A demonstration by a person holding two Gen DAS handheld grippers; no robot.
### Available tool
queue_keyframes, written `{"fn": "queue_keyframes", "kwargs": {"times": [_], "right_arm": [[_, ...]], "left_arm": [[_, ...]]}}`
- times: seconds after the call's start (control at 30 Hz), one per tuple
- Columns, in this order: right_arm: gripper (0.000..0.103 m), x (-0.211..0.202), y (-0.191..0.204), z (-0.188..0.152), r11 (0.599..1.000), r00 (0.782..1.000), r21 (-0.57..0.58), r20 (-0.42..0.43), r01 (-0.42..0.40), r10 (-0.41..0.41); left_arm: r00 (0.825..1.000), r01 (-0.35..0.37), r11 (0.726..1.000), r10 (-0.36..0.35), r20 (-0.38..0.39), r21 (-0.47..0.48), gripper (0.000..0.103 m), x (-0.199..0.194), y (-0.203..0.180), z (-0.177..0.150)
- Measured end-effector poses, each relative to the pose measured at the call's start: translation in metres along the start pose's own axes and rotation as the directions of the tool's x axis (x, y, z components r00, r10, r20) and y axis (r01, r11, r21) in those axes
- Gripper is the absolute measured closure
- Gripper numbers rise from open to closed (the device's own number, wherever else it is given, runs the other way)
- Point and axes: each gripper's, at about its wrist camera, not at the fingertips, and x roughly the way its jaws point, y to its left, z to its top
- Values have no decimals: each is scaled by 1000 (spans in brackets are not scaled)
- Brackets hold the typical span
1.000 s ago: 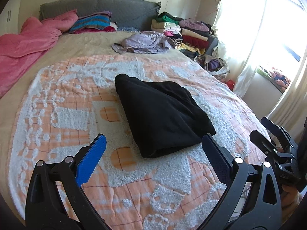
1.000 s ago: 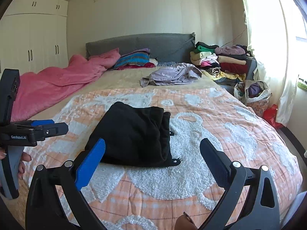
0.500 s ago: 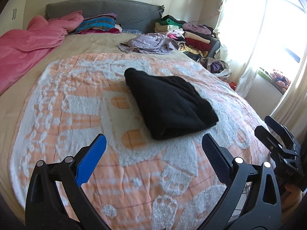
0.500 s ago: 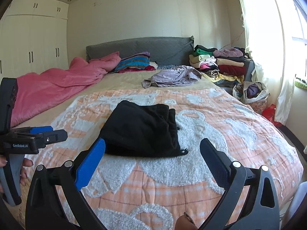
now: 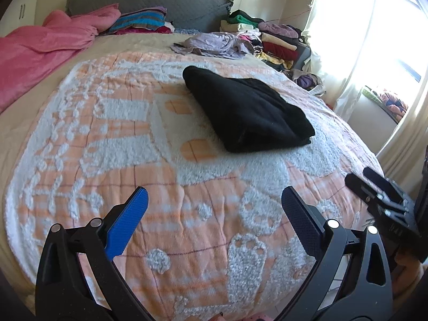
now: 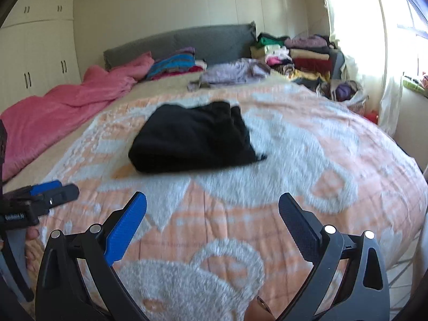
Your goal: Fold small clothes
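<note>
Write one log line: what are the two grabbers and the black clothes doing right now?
left gripper: open, empty | right gripper: open, empty | black garment: folded, lying on orange-and-white blanket, untouched

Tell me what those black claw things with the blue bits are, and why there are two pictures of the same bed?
Those claws are grippers, like big tongs. A person holds one in each hand, and each has a little camera looking out along its two fingers. That is why you get two pictures: one from the left gripper, one from the right gripper. Each camera also catches the other gripper at the edge of its picture.

Both are open and holding nothing. They hang above an orange and white blanket on a bed. On the blanket lies a black garment, already folded. Farther back are a crumpled purple garment, a pink duvet and stacks of clothes by the window.
</note>
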Motion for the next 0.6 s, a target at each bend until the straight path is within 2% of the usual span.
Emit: {"fn": "queue_keyframes", "kwargs": {"times": [0.33, 0.6], "right_arm": [[5, 11, 4, -17, 999, 999, -20, -24, 46, -47], [5, 16, 7, -17, 999, 999, -36, -36, 37, -39]], "left_arm": [[1000, -7, 1000, 6, -30, -30, 10, 13, 15, -16], [999, -26, 999, 25, -41, -35, 10, 16, 18, -20]]}}
